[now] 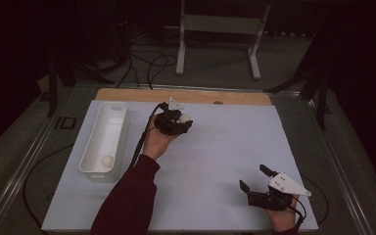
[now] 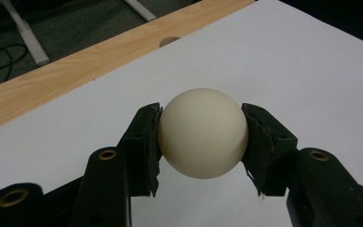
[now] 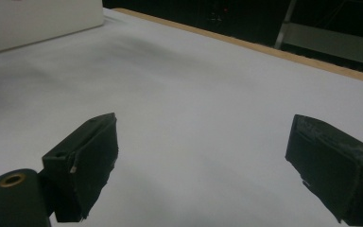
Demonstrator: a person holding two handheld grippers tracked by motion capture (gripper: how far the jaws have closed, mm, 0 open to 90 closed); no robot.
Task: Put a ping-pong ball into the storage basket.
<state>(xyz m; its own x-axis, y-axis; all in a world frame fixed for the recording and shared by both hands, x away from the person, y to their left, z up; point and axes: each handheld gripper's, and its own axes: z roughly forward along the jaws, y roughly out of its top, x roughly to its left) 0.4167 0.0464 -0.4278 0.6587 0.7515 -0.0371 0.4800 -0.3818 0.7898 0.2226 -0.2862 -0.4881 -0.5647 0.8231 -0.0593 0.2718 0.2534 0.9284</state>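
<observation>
My left gripper is shut on a cream-white ball near the back middle of the white sheet. In the left gripper view the ball sits squeezed between the two black pads, just above the sheet. A long white bin lies to the left of that hand, and a second white ball rests inside it at its near end. My right gripper stands open at the front right of the sheet. Between its wide-apart fingers there is only bare sheet.
The white sheet covers a wooden table whose bare strip shows at the back. A white metal stand and loose cables lie on the floor beyond. The bin's wall appears far left in the right gripper view.
</observation>
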